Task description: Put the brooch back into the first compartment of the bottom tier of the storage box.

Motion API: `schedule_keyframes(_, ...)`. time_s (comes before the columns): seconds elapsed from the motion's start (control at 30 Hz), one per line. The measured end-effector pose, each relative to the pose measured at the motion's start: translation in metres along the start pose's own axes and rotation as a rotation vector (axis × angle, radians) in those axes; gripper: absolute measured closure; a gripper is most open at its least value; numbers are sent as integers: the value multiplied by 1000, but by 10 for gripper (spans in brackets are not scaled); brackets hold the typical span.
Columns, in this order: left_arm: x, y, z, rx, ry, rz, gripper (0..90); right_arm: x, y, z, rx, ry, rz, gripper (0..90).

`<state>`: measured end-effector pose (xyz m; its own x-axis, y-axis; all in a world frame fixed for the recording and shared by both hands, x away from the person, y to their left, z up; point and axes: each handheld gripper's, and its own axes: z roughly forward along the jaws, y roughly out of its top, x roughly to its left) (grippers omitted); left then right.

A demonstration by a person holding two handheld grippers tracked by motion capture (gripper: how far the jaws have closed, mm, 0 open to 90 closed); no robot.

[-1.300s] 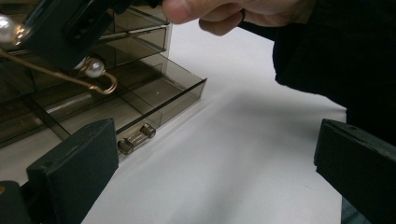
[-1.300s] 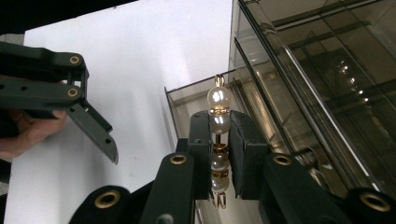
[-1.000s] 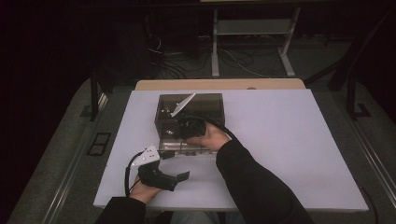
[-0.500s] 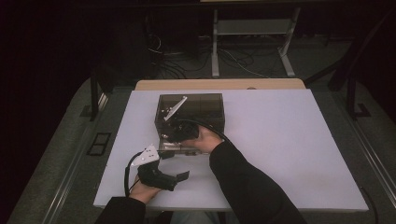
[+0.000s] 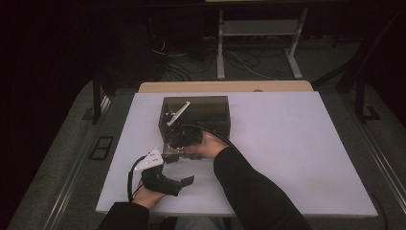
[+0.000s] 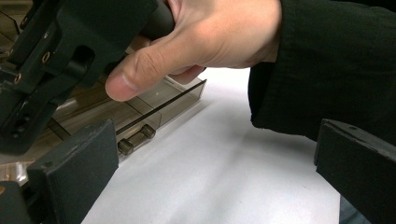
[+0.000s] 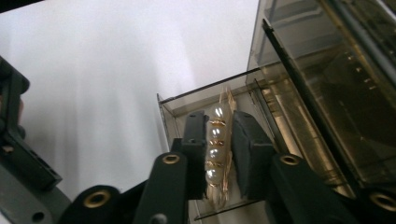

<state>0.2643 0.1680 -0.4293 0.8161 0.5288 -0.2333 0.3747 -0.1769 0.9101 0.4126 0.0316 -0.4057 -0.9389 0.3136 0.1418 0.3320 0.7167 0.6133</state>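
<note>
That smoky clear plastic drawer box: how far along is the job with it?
The smoky clear plastic drawer box already has a drawer pulled out. The right tool grips a gold hair clip with pearls above that drawer. The left tool waits open. Releasing the clip and closing the drawer probably remain.

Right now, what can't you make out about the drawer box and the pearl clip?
- High view: pearl hair clip hidden by the right hand and right gripper.
- Right gripper view: open drawer floor hidden behind the jaws.
- Left gripper view: smoked plastic box cut off, upper-left, behind the hand.
</note>
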Motion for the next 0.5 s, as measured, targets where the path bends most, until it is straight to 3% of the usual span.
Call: schedule_keyframes(0.5, -1, 0, 0, 2, -12, 6, 0, 10, 0, -19, -15, 28, -28, 575)
